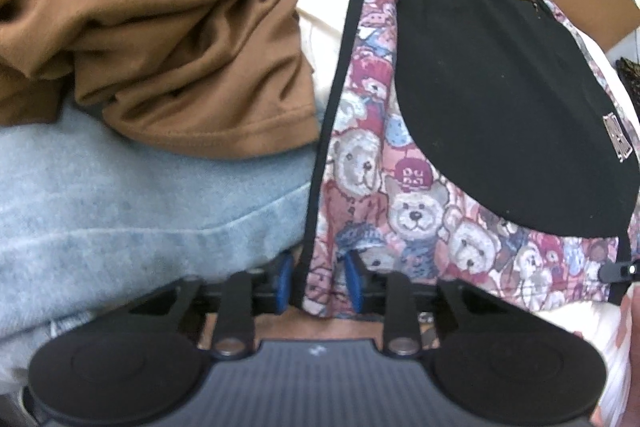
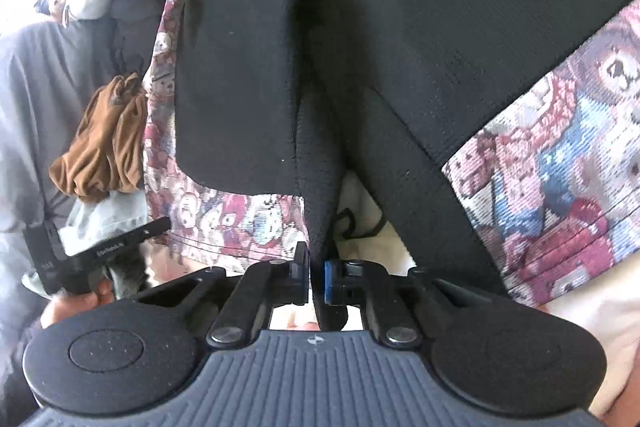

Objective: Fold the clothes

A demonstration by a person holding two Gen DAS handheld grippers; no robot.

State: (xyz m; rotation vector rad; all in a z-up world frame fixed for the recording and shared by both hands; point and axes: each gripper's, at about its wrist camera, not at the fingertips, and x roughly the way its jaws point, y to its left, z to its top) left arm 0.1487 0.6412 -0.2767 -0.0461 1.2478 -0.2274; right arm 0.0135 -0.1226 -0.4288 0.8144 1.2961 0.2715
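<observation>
Over a heap of laundry, my left claw [image 1: 318, 281] pinched the black-trimmed edge of the teddy-bear garment [image 1: 408, 211], apparently gripping it; my right claw [image 2: 316, 277] was clamped on its black panel [image 2: 320, 187]. I judged this the first fold's grasp. Next: lift both edges evenly across.

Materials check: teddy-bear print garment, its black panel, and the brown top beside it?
Teddy-bear garment: looks like woven jacquard, matte; the right wrist view shows ribbed thread texture in the bears. Black panel: fine knit or mesh, matte, with lint specks; exact fibre unclear. Brown top: soft jersey-like knit, slight sheen, draping in loose folds with a stitched hem.
</observation>
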